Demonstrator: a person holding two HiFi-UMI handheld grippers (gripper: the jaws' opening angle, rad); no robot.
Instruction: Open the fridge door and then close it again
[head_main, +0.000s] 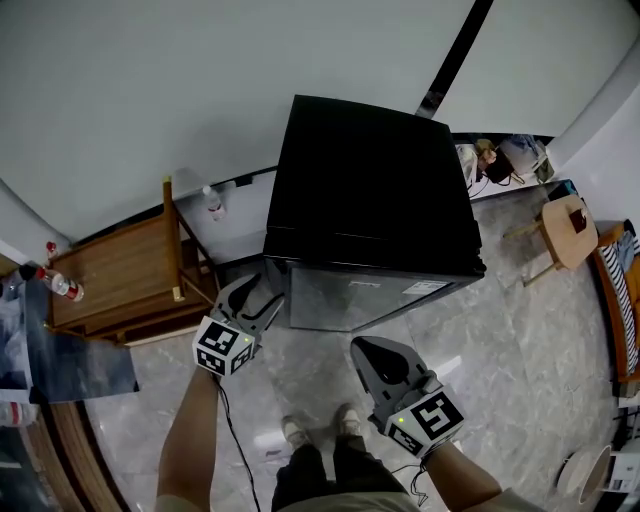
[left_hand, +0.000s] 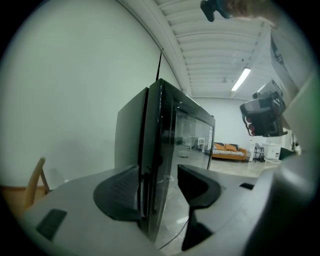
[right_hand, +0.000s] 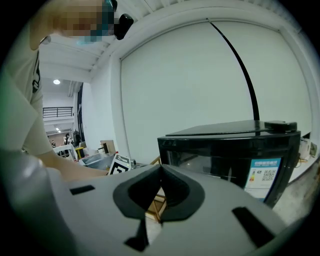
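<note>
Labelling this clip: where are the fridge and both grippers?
fridge (head_main: 370, 180), head view, its black top.
left gripper (head_main: 262, 292), head view, between its open jaw tips.
right gripper (head_main: 360, 346), head view, at its shut tips.

**A person is wearing dark trousers and carrying two grey grippers.**

The left gripper (head_main: 268, 292) and right gripper (head_main: 358, 347) are showing pale grey shells with dark pads. Each is bearing a white cube of black square markers, the left cube (head_main: 222, 348) and the right cube (head_main: 425, 418), which is glowing with small green lights. A thin black cable (head_main: 230, 430) is trailing from the left one. Pale shoes (head_main: 295, 432) are showing beyond the trousers (head_main: 335, 470), and a light short sleeve (right_hand: 17, 115) is covering the shoulder.
</note>
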